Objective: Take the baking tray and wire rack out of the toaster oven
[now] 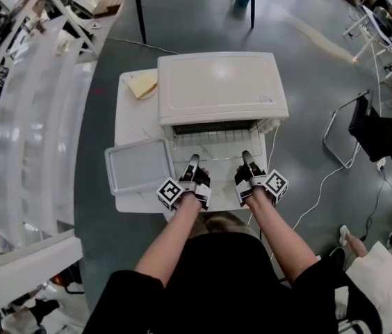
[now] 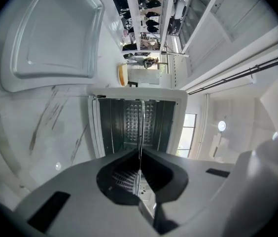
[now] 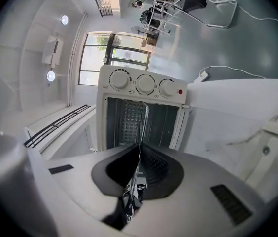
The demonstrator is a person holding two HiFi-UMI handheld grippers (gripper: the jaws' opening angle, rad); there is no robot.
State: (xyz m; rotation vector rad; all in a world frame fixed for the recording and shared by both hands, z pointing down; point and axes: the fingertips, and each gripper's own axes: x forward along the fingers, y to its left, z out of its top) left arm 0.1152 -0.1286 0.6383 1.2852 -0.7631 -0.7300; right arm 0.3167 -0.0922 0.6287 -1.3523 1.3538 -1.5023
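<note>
The white toaster oven (image 1: 220, 89) stands on a small white table (image 1: 130, 117), its front open toward me. The wire rack (image 1: 213, 143) sticks out of the oven's mouth, level, with both grippers on its near edge. My left gripper (image 1: 194, 161) is shut on the rack's left part and my right gripper (image 1: 246, 158) on its right part. In the left gripper view the rack (image 2: 141, 127) shows edge-on as a thin line running from the left gripper (image 2: 140, 174) into the dark oven cavity (image 2: 129, 122). The right gripper view shows the same rack (image 3: 141, 130) clamped in the right gripper (image 3: 138, 169). The baking tray (image 1: 140, 165) lies on the table, left of the oven.
A yellow cloth (image 1: 142, 84) lies at the table's back left corner. The oven's knobs (image 3: 145, 84) show in the right gripper view. A white cable (image 1: 315, 185) trails over the floor at the right, near a black chair (image 1: 380, 134). White railings (image 1: 29, 117) run along the left.
</note>
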